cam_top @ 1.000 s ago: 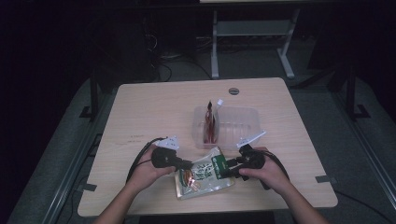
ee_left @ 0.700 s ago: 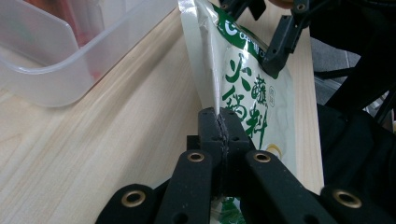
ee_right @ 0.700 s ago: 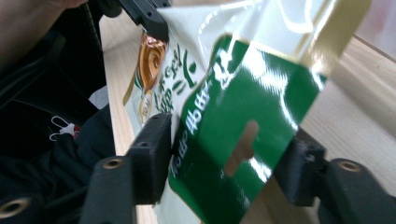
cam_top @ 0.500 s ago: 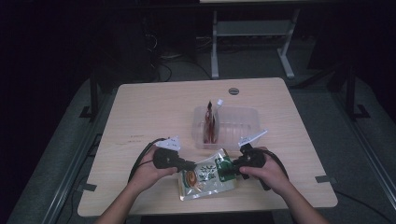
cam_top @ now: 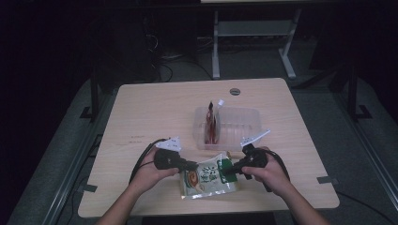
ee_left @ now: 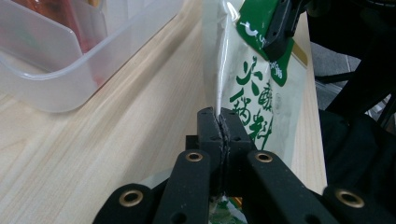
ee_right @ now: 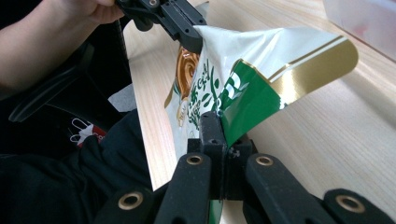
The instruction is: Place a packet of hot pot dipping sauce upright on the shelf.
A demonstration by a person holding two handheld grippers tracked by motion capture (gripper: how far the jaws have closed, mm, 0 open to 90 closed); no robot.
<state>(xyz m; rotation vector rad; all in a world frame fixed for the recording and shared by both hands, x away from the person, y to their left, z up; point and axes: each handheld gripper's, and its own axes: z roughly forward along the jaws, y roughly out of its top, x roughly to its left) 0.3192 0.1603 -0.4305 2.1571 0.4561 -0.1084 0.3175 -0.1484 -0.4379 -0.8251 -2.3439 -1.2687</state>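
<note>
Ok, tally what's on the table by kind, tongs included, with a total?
Green-and-white snack pouch: 1
Clear plastic bin: 1
Red packet standing in the bin: 1
Tongs, left tongs and right tongs, both clamped on the pouch: 2
Total: 5

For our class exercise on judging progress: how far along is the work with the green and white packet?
Done: one red packet already stands in the clear tray. In hand: the left gripper and right gripper are each shut on an edge of the green and white packet, holding it at the table's near edge in front of the tray. Left, probably: carrying it into the tray and letting go.
</note>
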